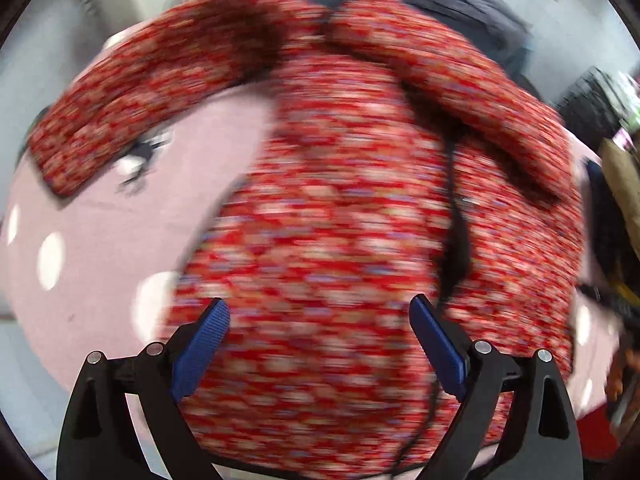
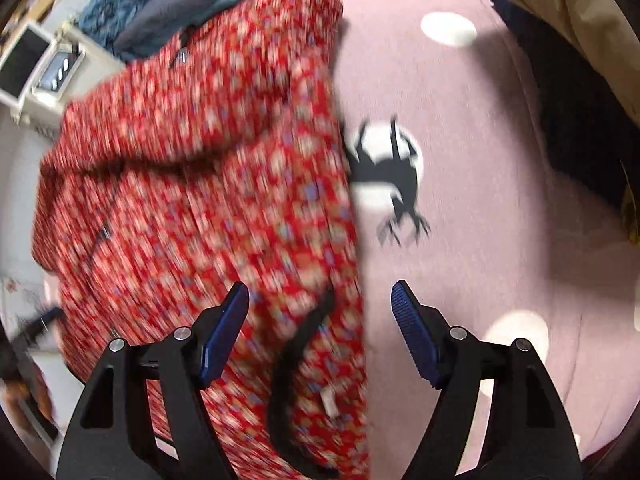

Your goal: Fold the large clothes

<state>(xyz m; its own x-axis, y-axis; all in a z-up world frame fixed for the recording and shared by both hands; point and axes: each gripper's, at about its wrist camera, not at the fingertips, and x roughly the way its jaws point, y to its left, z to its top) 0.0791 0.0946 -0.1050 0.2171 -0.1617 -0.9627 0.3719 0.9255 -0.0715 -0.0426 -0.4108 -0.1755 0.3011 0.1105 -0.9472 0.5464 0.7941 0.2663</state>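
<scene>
Right wrist view, right gripper [image 2: 320, 308] spread wide at red jacket [image 2: 192, 200] edge, left gripper [image 1: 320, 320] wide, pink blanket [image 2: 500, 200] bare beside.

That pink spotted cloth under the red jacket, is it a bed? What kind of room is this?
Probably a bedroom at home. The red patterned jacket lies on a pink polka-dot sheet that looks like bedding, other clothes are piled behind, and a pale cabinet stands nearby.
</scene>
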